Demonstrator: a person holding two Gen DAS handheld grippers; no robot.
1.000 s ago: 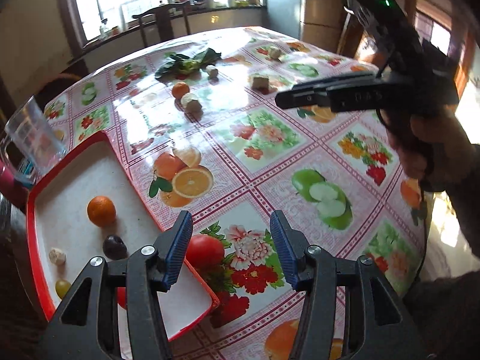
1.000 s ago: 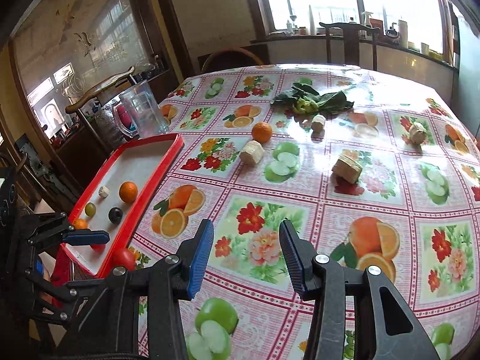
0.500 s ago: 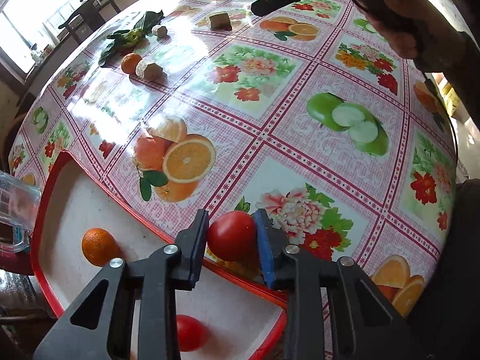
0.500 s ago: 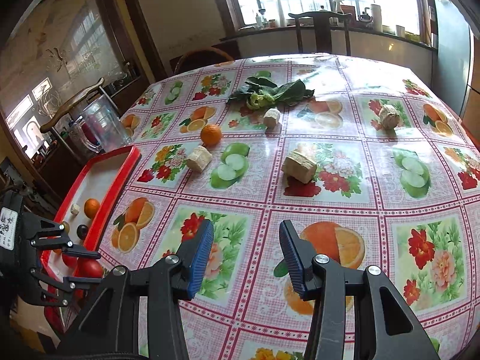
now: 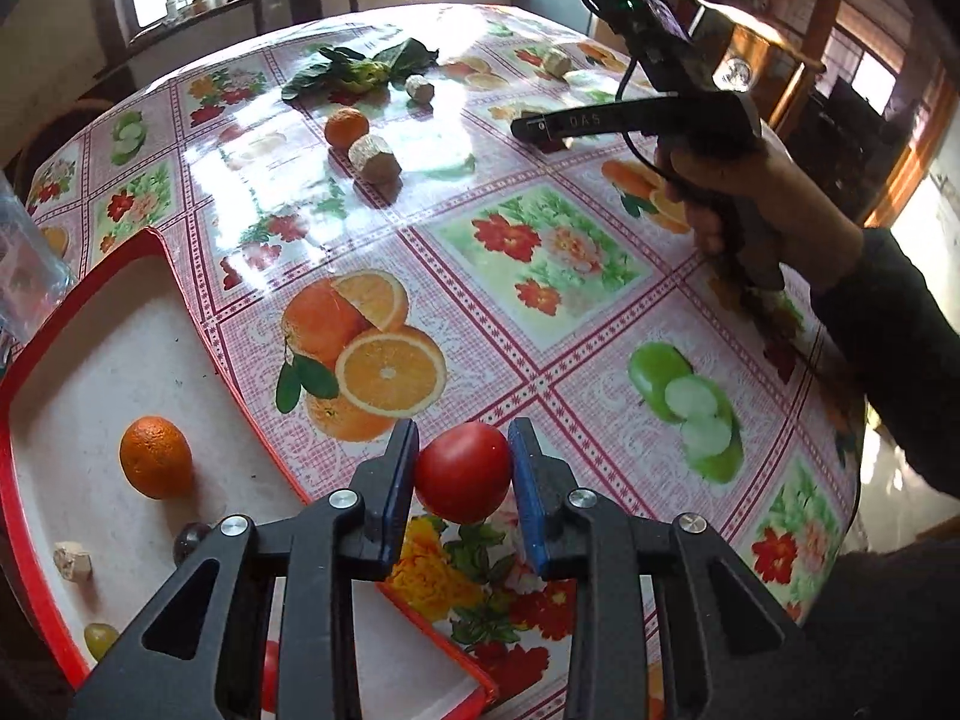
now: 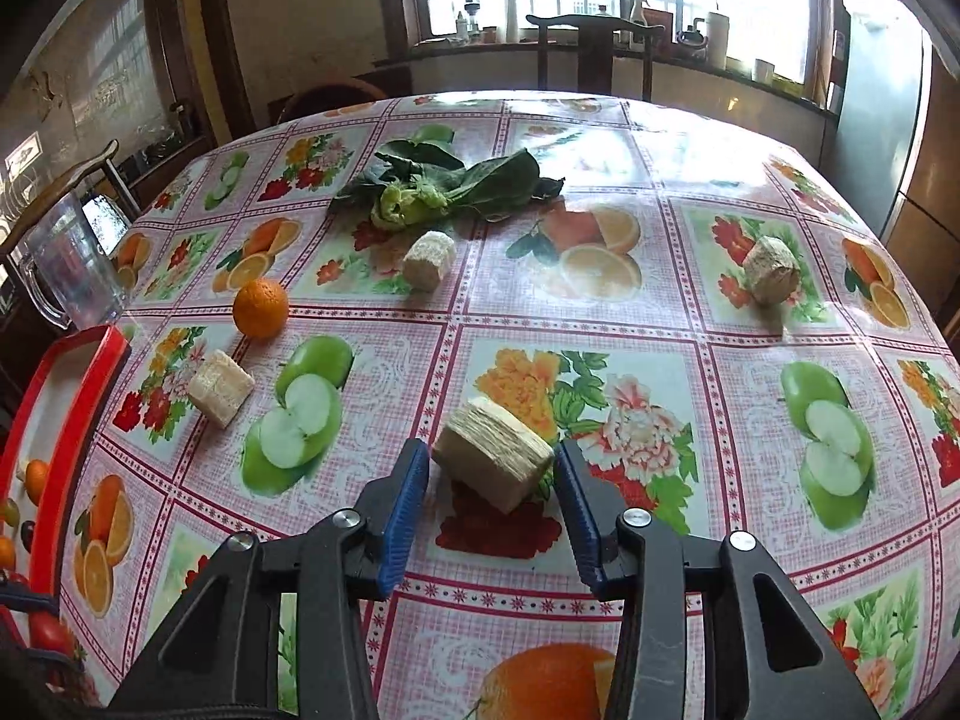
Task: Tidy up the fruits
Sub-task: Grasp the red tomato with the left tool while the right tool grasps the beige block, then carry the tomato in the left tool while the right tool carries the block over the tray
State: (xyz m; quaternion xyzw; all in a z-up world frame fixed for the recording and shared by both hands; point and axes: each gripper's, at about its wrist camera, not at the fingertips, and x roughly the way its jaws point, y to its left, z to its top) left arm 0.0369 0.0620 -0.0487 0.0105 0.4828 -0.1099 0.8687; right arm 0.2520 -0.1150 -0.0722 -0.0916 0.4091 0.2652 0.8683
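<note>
The left claw (image 5: 462,483) grips the tomato (image 5: 463,471) beside the tray (image 5: 36,588); it should lift clear of the rim. The right claw (image 6: 492,501), empty, closes around a block (image 6: 493,459) on the bench (image 6: 690,312).

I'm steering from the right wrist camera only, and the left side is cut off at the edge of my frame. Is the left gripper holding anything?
Observer: Yes. The left gripper is shut on a round red tomato, with both blue pads against its sides.
Operator: Is it inside the red-rimmed white tray?
Observer: No. It appears just outside the red-rimmed white tray, over the flowered tablecloth.
Operator: My view clips the tray. What lies in it?
Observer: A whole orange, a small dark round fruit, a pale chunk, a green grape and part of another red fruit.
</note>
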